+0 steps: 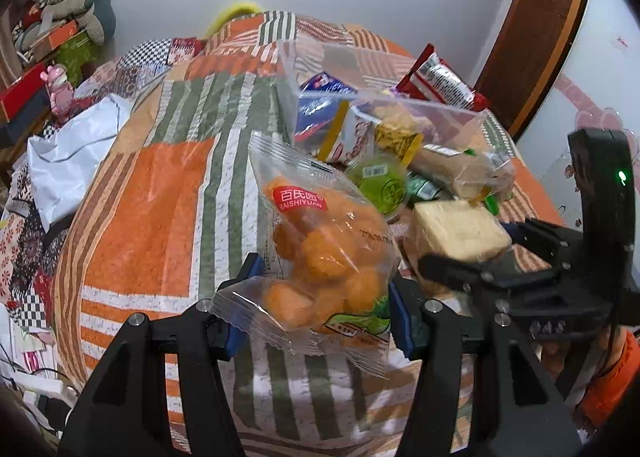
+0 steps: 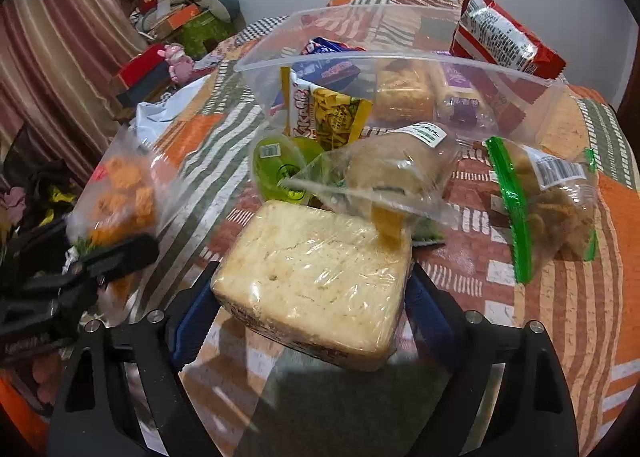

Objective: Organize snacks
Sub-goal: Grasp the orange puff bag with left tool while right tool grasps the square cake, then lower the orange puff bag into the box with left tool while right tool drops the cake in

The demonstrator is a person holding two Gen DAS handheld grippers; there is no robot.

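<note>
Snacks are being gathered toward the clear plastic box (image 2: 400, 61), which stands open near the far end of the bed (image 1: 152, 193) and is already partly filled with upright packets, so that each can be seen and reached. Two items are held lifted above the quilt, short of the box. A bag of orange puffs (image 1: 324, 253) is clamped by its lower half between the blue pads of the left gripper (image 1: 322, 297), gripped low so that the bulk of the bag stands up and forward, ready to be lowered in. A wrapped block of pale cake (image 2: 316, 277) is squeezed across its width by the right gripper (image 2: 312, 297), kept nearly flat, probably so that the soft block is not bent. The two tools are side by side, each visible in the other's view. Between the held items and the box lie loose things on the quilt: a green jelly cup (image 2: 280, 167) just before the box's near wall, a bagged bun (image 2: 396, 165) leaning beside it, and a green-edged bag of cookies (image 2: 548, 197) toward the right edge of the bed. A red packet (image 2: 500, 33) leans at the box's far right corner. The job is judged well under way, with these loose items not yet put in.
</note>
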